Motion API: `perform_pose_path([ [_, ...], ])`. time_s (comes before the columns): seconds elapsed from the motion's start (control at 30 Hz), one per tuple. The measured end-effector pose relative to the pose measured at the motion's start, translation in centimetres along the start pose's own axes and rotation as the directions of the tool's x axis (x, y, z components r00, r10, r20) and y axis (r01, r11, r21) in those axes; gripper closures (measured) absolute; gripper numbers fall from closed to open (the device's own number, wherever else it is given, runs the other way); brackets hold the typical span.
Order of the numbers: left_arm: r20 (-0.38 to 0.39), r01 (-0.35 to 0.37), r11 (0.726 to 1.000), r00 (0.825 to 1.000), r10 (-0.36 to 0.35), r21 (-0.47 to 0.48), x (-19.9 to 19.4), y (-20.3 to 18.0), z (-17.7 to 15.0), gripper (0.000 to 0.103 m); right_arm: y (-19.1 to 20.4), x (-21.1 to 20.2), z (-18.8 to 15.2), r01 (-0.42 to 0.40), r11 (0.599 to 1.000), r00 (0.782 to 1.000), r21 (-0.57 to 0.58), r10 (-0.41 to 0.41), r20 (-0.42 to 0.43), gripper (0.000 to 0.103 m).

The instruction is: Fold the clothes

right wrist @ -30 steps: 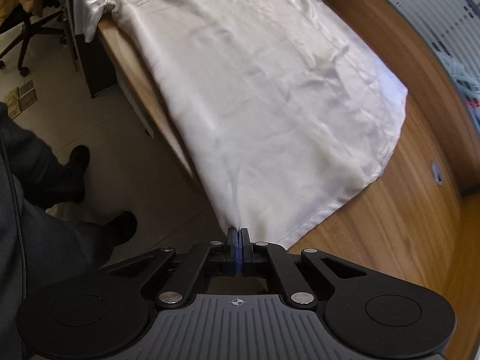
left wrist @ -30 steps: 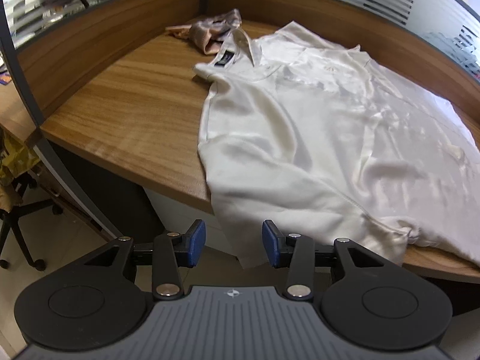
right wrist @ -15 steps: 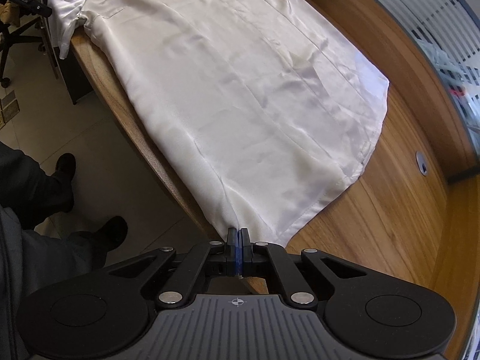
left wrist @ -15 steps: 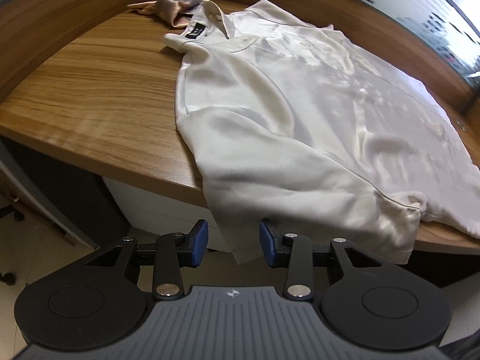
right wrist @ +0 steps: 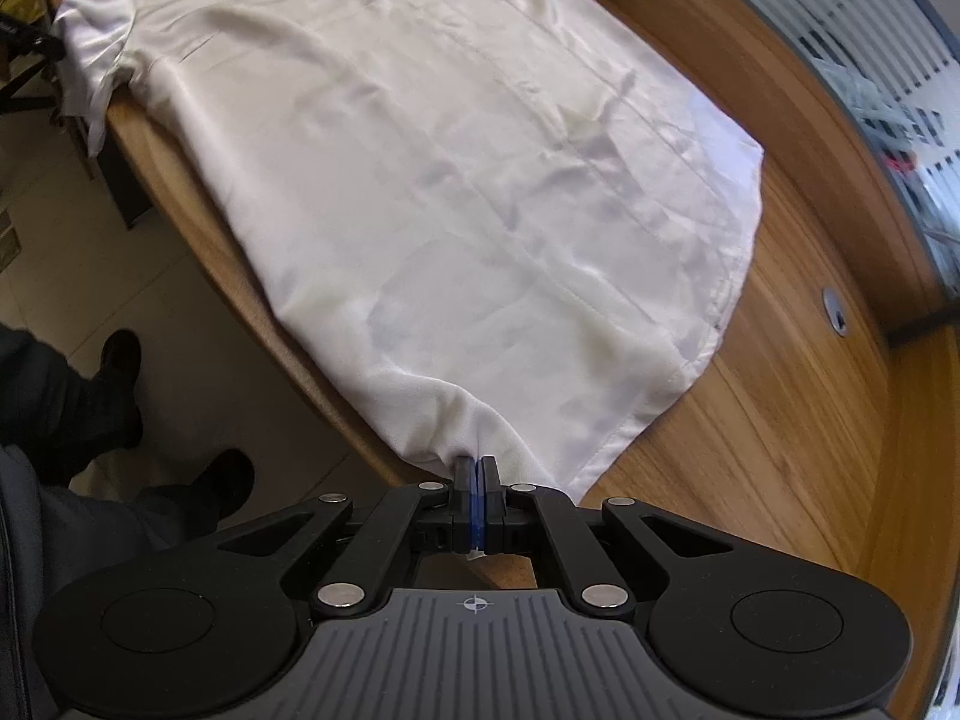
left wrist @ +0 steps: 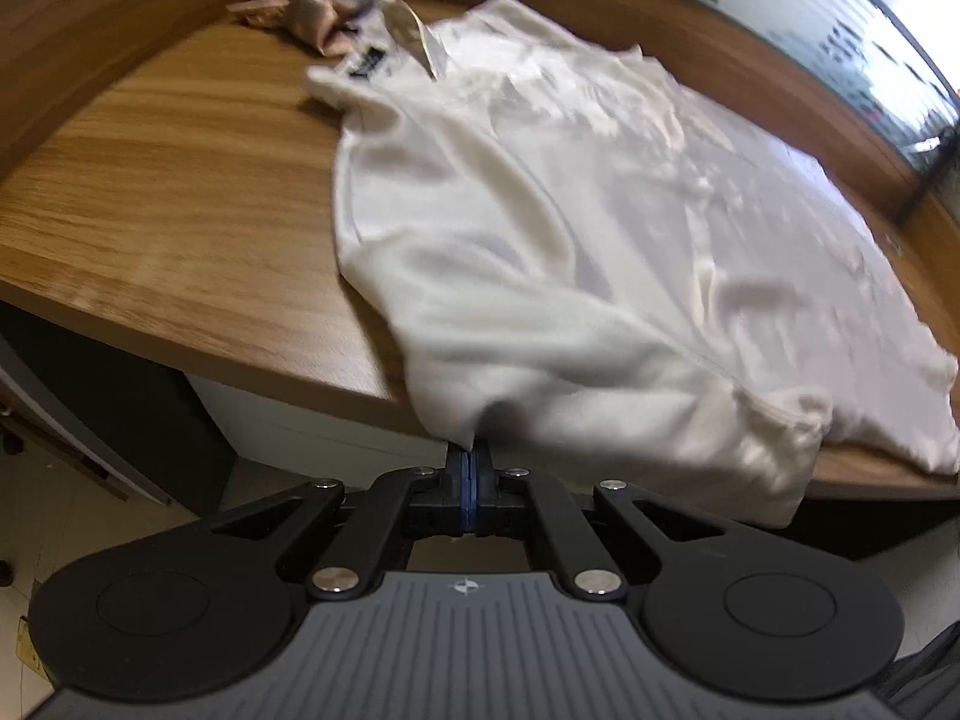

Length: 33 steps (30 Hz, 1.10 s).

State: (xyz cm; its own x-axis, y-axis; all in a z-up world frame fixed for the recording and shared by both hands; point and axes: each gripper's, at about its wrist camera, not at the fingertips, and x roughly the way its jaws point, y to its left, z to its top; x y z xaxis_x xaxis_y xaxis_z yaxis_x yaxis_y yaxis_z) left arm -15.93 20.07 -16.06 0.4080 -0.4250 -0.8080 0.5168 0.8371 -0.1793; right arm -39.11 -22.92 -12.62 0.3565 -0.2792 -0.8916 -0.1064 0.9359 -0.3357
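1. The shirt (left wrist: 600, 228) lies spread flat on the table (left wrist: 168, 192), collar toward the far left corner in my left view and hem to the right. The near sleeve and near side hang over the front edge.
2. My left gripper (left wrist: 470, 468) has its fingers together, clamped on the sleeve where it droops off the table edge. They have just been closing, and the cloth is pinched between the pads. That view is motion-blurred, so I can't tell how deep the bite is.
3. My right gripper (right wrist: 476, 480) also has its fingers together, clamped on the near hem corner of the shirt (right wrist: 456, 192). The fabric puckers into the fingers right at the table (right wrist: 792, 480) edge.
4. A second crumpled pinkish garment (left wrist: 324, 12) sits beyond the collar, just beside it. I can't tell whether they touch.
5. Handling, my read: thin, light, glossy fabric. It looks slippery and fully limp, so it will sag between the two grips and may slide on the smooth wood.
6. Grip points look sensible to me: sleeve on one end, hem corner on the other, both on the near side. The hem seam is doubled cloth, so it should hold better than a single layer.
7. Risks: a shallow pinch pulling out of slick cloth, or the collar end dragging into the other garment when I lift.
8. The fold has not started; the body is still a single flat layer.
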Motion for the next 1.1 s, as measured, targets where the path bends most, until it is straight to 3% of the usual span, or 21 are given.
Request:
perform_pose_path([
  [0.23,0.065,0.024,1.0,0.998,-0.023,-0.007,-4.2,-1.6,2.5,0.103,-1.8,-1.0,-0.2,0.051,0.995,0.997,0.087,-0.056,0.053,0.101],
  [0.37,0.071,0.104,0.992,0.993,-0.099,-0.067,-5.0,-2.1,4.8,0.103,-3.5,-1.5,-0.3,0.072,0.987,0.992,0.141,-0.085,0.091,0.101],
  [0.67,0.104,0.073,0.977,0.993,-0.053,-0.199,-4.2,-2.9,10.9,0.103,-6.6,-0.8,1.8,0.08,0.979,0.989,0.188,-0.101,0.107,0.101],
  [1.1,0.069,0.016,0.996,0.998,-0.01,-0.084,2.0,-4.6,19.3,0.103,-10.9,3.7,8.3,0.142,0.975,0.987,0.169,-0.153,0.053,0.101],
])
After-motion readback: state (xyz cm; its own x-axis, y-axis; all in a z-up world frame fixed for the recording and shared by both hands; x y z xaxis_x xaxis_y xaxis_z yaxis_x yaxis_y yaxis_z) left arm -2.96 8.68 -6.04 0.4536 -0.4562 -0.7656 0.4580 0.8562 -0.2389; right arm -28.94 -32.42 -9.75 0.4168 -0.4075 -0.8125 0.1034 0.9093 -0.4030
